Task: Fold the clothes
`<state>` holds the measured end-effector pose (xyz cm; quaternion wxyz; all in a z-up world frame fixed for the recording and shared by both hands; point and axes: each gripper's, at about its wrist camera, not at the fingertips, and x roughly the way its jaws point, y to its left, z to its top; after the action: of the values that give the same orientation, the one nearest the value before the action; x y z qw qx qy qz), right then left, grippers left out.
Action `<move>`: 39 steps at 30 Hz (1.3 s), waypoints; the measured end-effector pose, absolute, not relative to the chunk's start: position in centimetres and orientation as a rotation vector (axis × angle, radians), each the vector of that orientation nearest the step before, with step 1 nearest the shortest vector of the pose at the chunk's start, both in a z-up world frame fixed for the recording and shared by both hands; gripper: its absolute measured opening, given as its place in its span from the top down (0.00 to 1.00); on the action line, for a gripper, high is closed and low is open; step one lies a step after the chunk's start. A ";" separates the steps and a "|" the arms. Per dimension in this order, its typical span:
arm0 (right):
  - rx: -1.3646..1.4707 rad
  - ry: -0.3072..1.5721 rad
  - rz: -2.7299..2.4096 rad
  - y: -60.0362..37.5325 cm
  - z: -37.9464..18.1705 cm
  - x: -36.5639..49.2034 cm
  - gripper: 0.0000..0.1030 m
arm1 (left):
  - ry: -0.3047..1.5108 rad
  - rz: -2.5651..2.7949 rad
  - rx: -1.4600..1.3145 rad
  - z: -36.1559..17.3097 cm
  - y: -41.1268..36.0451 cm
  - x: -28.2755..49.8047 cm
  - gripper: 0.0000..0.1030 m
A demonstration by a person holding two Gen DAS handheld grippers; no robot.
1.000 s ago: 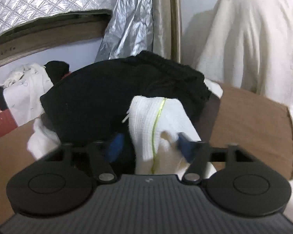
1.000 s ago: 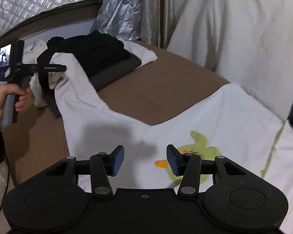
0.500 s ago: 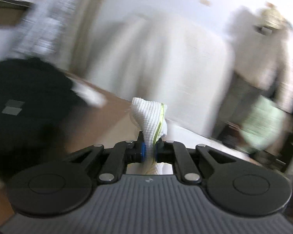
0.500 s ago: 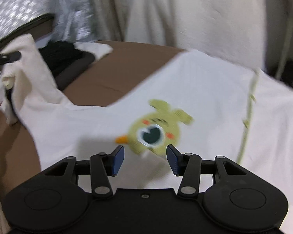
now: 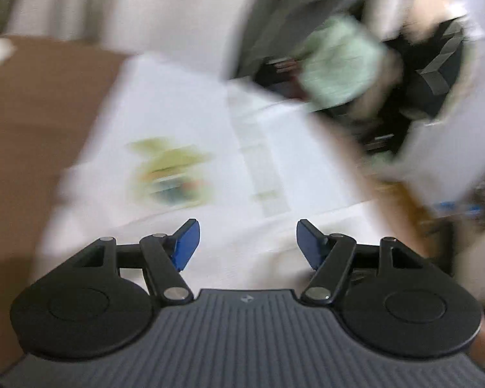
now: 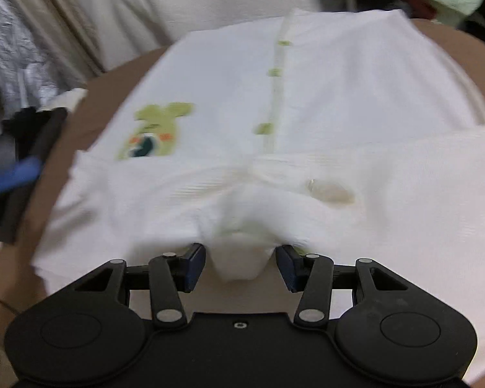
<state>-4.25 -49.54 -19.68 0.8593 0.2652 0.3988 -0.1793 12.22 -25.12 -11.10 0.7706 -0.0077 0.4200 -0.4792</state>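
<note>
**White shirt: sleeve fold-in released, collar end next**

White shirt point(image 6: 307, 80) lies spread, front up, on the brown table point(image 6: 90, 97); green cartoon print point(image 6: 155, 132) on the view's left of the button placket.

Left gripper point(image 5: 245, 242): jaws have just been opening and now stand wide, nothing between the blue pads, only shirt fabric below. View heavily blurred. Judgement: a sleeve was carried across and let go, so this fold step is finishing.

Right gripper point(image 6: 240, 266): parted jaws, with a bunched fold of shirt at the collar end poking up between the pads. Pads do not appear to press on it; not gripped.

Next move, as I judge it: close the right pads on that bunch, or smooth it flat, before folding lengthwise.

Count: one shirt being folded; two grippers; three green buttons visible on the placket; one dark clothes pile point(image 6: 19, 148) at the table's left edge.
</note>
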 end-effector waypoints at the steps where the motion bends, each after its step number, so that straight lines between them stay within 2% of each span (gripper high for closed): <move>1: 0.554 0.835 -0.395 -50.0 -19.6 -5.0 0.48 | 0.938 -0.956 0.044 -12.0 -24.1 13.3 0.36; 4: 0.600 0.789 -0.410 -51.1 -19.0 -7.1 0.48 | 1.034 -0.797 0.151 -14.8 -22.3 16.3 0.36; 8: 0.696 0.679 -0.396 -52.2 -18.8 -9.2 0.48 | 1.237 -0.687 0.044 -18.8 -20.4 19.4 0.37; 13: 0.897 0.605 -0.369 -53.3 -19.6 -10.1 0.47 | 1.182 -0.664 0.057 -18.2 -20.7 19.3 0.36; 17: 1.056 0.568 -0.296 -53.6 -21.6 -9.8 0.42 | 1.115 -0.638 0.119 -17.3 -21.5 18.5 0.36; 22: 1.238 0.515 -0.439 -54.9 -24.8 -9.5 0.38 | 1.125 -0.679 0.087 -17.5 -21.2 18.8 0.36; 23: 1.236 0.506 -0.466 -55.1 -25.0 -9.4 0.41 | 1.125 -0.673 0.088 -17.5 -21.2 18.9 0.36; 24: 1.231 0.495 -0.492 -55.2 -25.2 -9.3 0.57 | 1.125 -0.666 0.089 -17.5 -21.1 19.0 0.36; 25: 1.198 0.477 -0.502 -55.1 -24.7 -9.3 0.66 | 1.115 -0.633 0.086 -17.5 -20.8 19.3 0.36; 26: 1.166 0.458 -0.513 -55.0 -24.1 -9.2 0.88 | 1.104 -0.603 0.082 -17.6 -20.5 19.5 0.36; 29: 0.960 0.409 -0.548 -54.0 -20.7 -9.3 0.90 | 1.096 -0.573 0.064 -17.4 -19.0 20.0 0.36; 31: 0.704 0.398 -0.558 -52.8 -17.1 -9.1 0.91 | 1.130 -0.579 0.023 -17.6 -18.5 20.3 0.36; 36: 0.456 0.473 -0.624 -53.5 -14.8 -9.0 0.90 | 1.152 -0.633 0.040 -17.9 -19.8 19.9 0.36; 39: 0.473 0.576 -0.690 -54.4 -17.9 -8.3 0.89 | 1.177 -0.661 0.076 -18.6 -20.9 19.3 0.36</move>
<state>-8.32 -54.40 -17.86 0.8738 0.2263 0.2759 -0.3304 19.26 -20.86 -18.63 0.7801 0.0354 0.5447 -0.3058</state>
